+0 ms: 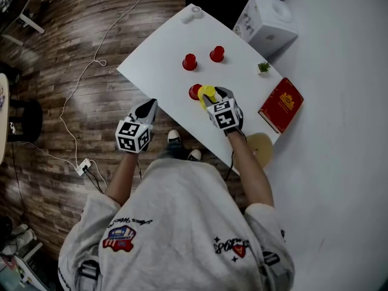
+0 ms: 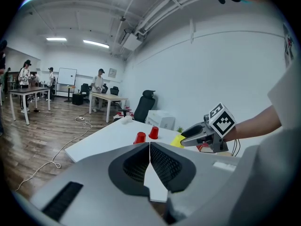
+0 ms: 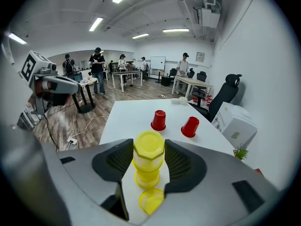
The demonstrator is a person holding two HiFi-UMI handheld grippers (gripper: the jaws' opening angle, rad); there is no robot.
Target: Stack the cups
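Two red cups (image 1: 190, 61) (image 1: 217, 54) stand upside down on the white table (image 1: 157, 53). A third red cup (image 1: 194, 91) stands near the table's front edge. Right beside it is a yellow cup (image 1: 208, 92), and my right gripper (image 1: 210, 97) is shut on it. In the right gripper view that upside-down yellow cup (image 3: 149, 147) sits between the pads, with more yellow cups (image 3: 148, 179) under it. My left gripper (image 1: 150, 106) hangs off the table's left edge, shut and empty; its jaws (image 2: 149, 149) meet.
A red book (image 1: 280, 104) lies at the table's right corner, beyond a small green plant (image 1: 264, 66). A white box (image 1: 267, 23) stands past the far corner, and a tape roll (image 1: 194, 11) lies at the far edge. Cable and power strip (image 1: 83, 165) lie on the wooden floor.
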